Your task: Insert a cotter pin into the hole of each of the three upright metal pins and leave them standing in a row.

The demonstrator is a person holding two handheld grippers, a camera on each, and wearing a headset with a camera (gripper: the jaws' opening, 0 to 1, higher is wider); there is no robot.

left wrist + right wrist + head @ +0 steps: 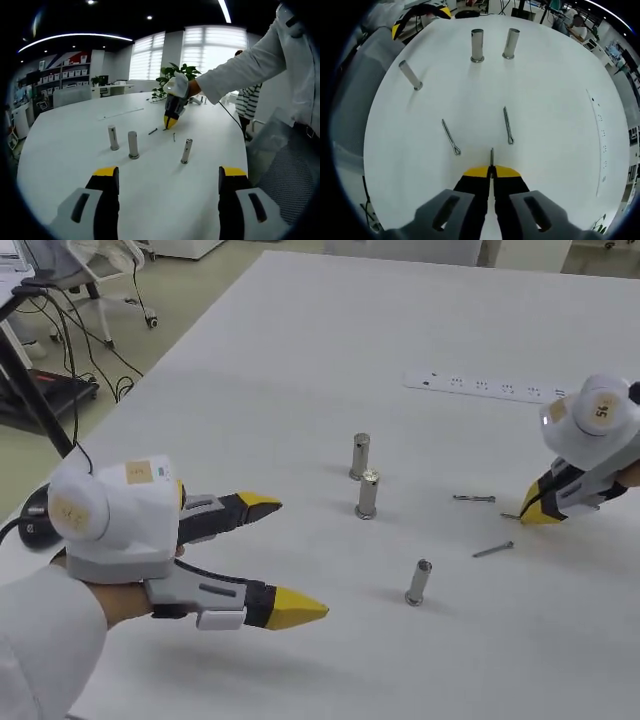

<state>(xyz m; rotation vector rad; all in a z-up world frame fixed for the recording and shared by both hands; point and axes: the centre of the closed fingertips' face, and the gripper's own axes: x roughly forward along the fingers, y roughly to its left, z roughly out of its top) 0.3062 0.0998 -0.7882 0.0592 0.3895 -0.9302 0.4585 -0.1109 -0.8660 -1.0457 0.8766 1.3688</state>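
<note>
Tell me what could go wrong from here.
The right tongs pinch a thin cotter pin at their very tips; it may twist or slip. The three upright metal pins stand free, two close together; a sideways push may topple one, and the left tongs are open, steadying none.

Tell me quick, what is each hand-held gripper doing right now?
Left hand-held gripper: open, holding nothing.
Right hand-held gripper: closed on a cotter pin.
</note>
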